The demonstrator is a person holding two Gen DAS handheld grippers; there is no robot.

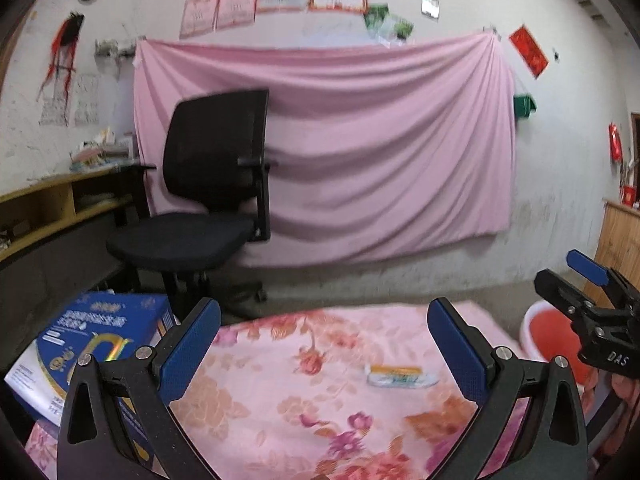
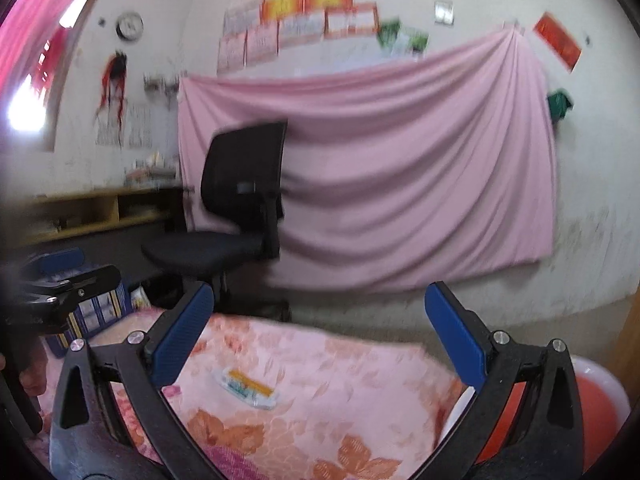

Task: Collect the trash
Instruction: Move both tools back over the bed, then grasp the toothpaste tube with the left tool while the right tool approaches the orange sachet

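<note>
Left gripper (image 1: 324, 344): we see its jaws spread wide, gripping nothing.
Right gripper (image 2: 320, 334): jaws likewise released and bare.
Wrapper (image 1: 402, 376): lies flat on the floral cloth (image 1: 280, 380), lower centre of the left wrist view, ahead of the jaws, nearer the right finger.
Red bin (image 2: 592, 404): lower right corner, beside the surface.

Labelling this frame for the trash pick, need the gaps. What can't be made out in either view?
- Small white and yellow wrapper on the pink floral cloth: print is blurred in both views.
- Red and white round bin: cut off by the right edge and the right hand-held gripper; contents hidden.
- Blue printed carton: partly behind the left hand-held gripper; text is too small.
</note>
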